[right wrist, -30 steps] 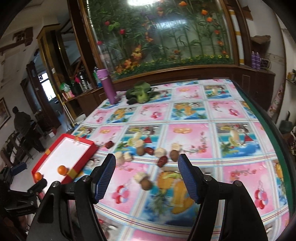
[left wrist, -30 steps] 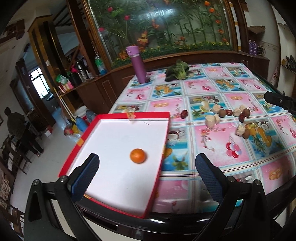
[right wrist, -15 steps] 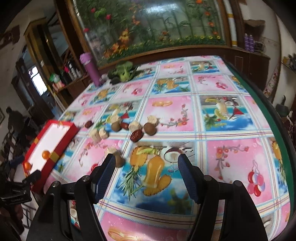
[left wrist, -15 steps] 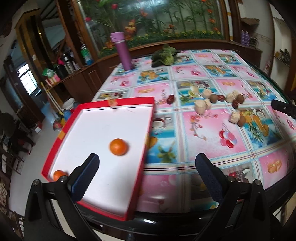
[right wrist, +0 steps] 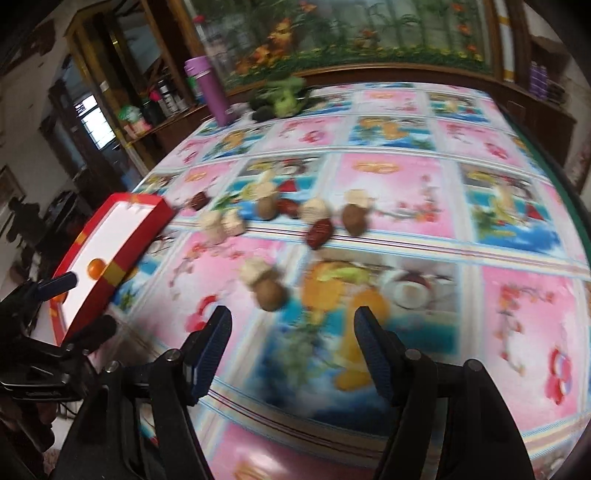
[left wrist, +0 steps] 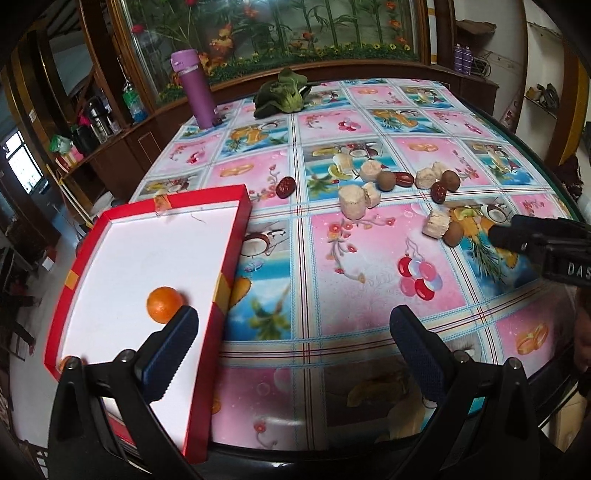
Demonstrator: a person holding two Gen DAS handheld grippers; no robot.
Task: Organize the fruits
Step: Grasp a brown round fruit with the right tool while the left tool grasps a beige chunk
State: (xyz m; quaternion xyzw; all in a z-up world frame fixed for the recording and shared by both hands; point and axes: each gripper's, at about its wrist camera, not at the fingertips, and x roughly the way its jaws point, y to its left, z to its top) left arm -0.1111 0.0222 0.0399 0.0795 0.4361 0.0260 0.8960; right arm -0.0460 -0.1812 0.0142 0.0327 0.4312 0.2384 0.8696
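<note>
Progress looks slight to us: one round orange fruit [left wrist: 164, 304] in the red-rimmed white tray [left wrist: 236, 225]; brown fruits [right wrist: 272, 293] scattered on the surface [left wrist: 332, 266]. Left gripper [left wrist: 291, 332] apart, empty; right gripper [right wrist: 291, 347] has just been closing, nothing between.

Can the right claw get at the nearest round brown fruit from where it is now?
Probably yes. The right claw is open and empty, its jaws having just been closing, and the brown fruit lies just ahead with bare tablecloth between. A pale chunk touching its far side could get nudged.

1. A purple bottle [left wrist: 195, 90] is standing upright at the worktop's [left wrist: 332, 258] eleven o'clock corner.
2. A green leafy bundle [left wrist: 282, 94] is lying at twelve o'clock, near the bottle.
3. A flower mural [left wrist: 277, 29] is spanning the wall behind.
</note>
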